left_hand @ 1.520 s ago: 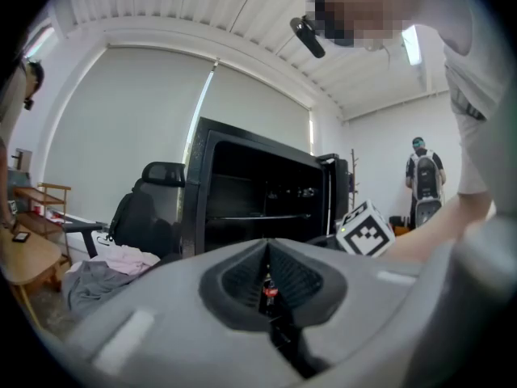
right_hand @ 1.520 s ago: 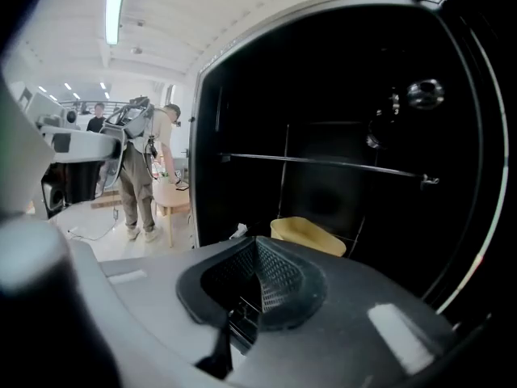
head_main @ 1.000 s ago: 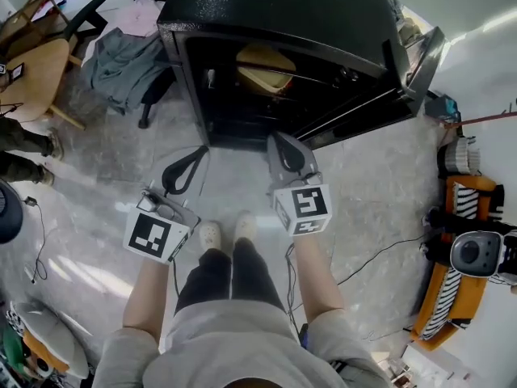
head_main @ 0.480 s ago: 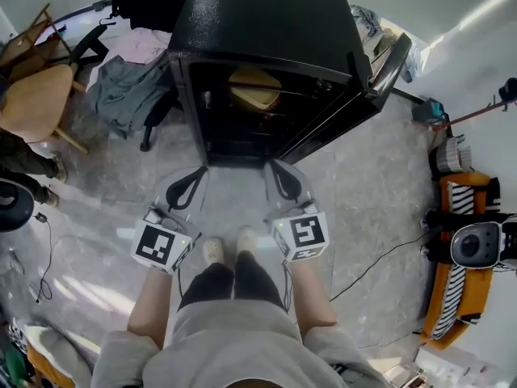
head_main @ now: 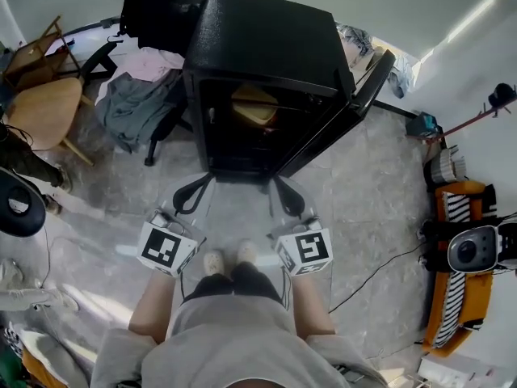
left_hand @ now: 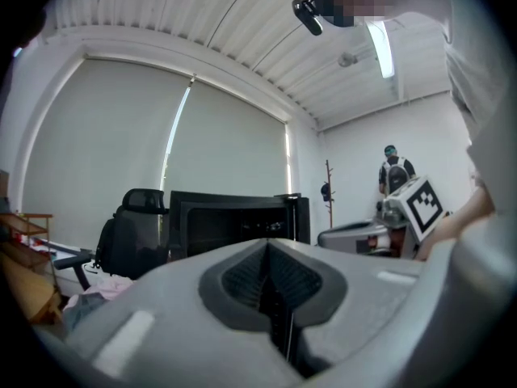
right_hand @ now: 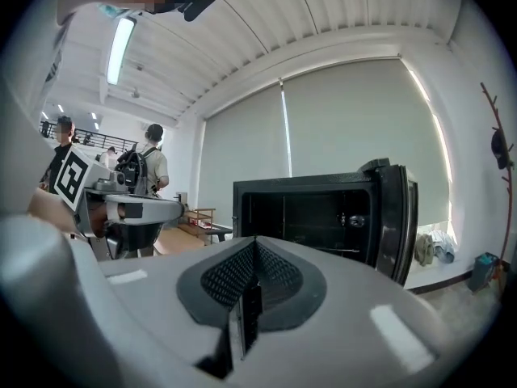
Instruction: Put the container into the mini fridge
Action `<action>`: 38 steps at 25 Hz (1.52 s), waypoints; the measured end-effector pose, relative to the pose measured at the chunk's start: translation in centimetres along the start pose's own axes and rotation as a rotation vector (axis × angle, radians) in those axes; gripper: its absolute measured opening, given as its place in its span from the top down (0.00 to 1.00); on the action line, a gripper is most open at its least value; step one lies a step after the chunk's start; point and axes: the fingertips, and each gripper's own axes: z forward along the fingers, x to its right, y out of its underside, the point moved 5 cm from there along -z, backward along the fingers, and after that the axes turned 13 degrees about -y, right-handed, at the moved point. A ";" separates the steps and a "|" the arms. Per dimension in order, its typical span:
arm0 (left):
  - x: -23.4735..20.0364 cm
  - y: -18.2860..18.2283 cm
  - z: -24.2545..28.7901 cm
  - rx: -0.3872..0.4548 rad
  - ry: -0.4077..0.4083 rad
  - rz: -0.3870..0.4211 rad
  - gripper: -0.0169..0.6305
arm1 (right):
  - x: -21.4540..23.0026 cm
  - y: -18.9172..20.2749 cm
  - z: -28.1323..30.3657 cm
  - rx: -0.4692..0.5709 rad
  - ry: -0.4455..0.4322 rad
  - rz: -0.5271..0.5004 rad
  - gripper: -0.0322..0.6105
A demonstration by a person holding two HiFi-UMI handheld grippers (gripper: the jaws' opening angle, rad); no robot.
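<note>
Now the left gripper (head_main: 196,191) and right gripper (head_main: 284,194) are held side by side, low before the open mini fridge (head_main: 266,39), both aimed at it with jaws pressed together on nothing; the yellowish container (head_main: 254,106) sits on a shelf inside. Around lie pale marbled floor (head_main: 371,184), a black office chair (head_main: 166,6) and heaped clothes (head_main: 133,103)

The pale yellow lidded container (head_main: 254,106) sits upright on a shelf in the upper part of the black, boxy mini fridge (head_main: 271,43), set back from the opening. The fridge's door (head_main: 355,99) stands swung wide open on the right side.
</note>
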 end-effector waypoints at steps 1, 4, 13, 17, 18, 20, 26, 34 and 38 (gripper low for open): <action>0.2 -0.3 -0.3 0.005 0.000 0.005 0.97 | -0.3 -0.4 -0.3 0.007 -0.001 -0.004 0.95; 0.5 -1.4 -0.9 0.022 0.000 0.015 0.97 | -1.0 -1.5 -1.1 0.027 -0.008 -0.018 0.95; 1.6 -3.9 -2.2 0.066 0.009 0.028 0.97 | -2.6 -3.9 -3.0 0.078 0.000 -0.034 0.95; 2.3 -4.7 -2.7 0.081 0.016 0.032 0.97 | -3.3 -4.7 -3.9 0.106 0.006 -0.038 0.95; 2.3 -4.8 -2.7 0.084 0.018 0.031 0.97 | -3.4 -4.9 -3.9 0.113 0.006 -0.042 0.95; 2.5 -5.1 -2.9 0.090 0.022 0.030 0.97 | -3.8 -5.2 -4.1 0.121 -0.002 -0.049 0.95; 2.5 -5.7 -3.1 0.104 0.024 0.030 0.97 | -4.4 -6.2 -4.1 0.145 0.001 -0.046 0.95; 2.3 -5.8 -3.4 0.111 0.020 0.032 0.97 | -5.1 -6.8 -4.3 0.160 0.008 -0.053 0.95; 2.2 -5.9 -3.5 0.118 0.025 0.027 0.97 | -5.5 -7.1 -4.1 0.163 0.006 -0.059 0.95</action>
